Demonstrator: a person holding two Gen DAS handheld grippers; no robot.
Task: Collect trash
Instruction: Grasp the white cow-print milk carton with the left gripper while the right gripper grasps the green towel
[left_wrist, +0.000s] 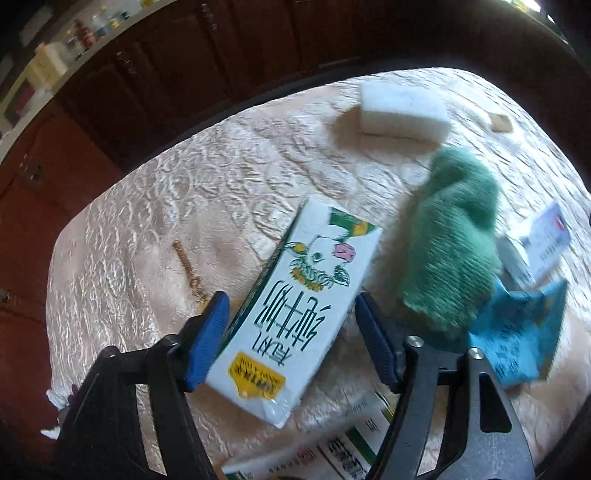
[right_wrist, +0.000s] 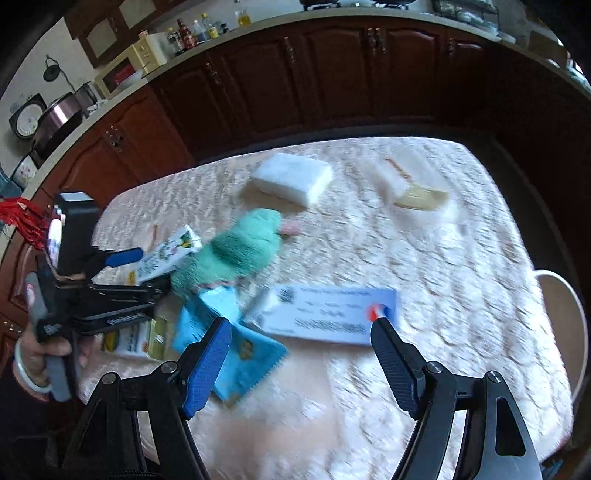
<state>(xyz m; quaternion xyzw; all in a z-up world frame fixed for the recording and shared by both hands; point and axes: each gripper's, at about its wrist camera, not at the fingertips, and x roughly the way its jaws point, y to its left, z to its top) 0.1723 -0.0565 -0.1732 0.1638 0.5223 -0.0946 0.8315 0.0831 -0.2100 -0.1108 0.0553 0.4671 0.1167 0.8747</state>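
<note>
A white milk carton (left_wrist: 295, 306) with a cow drawing lies on the pale tablecloth (left_wrist: 155, 206). My left gripper (left_wrist: 290, 317) is open, its blue fingers on either side of the carton; it also shows in the right wrist view (right_wrist: 147, 267) around the carton (right_wrist: 166, 254). My right gripper (right_wrist: 301, 332) is open and empty, above a blue wrapper (right_wrist: 236, 343) and a long white-blue box (right_wrist: 325, 314). A green knitted cloth (left_wrist: 454, 240) lies beside the carton.
A white sponge block (left_wrist: 404, 112) lies at the far side, and a cream wrapper (right_wrist: 417, 195) at the far right. Another green-white carton (left_wrist: 332, 450) lies near the front edge. Dark wood cabinets (right_wrist: 295, 74) stand behind the table. A chair back (right_wrist: 565, 317) is at the right.
</note>
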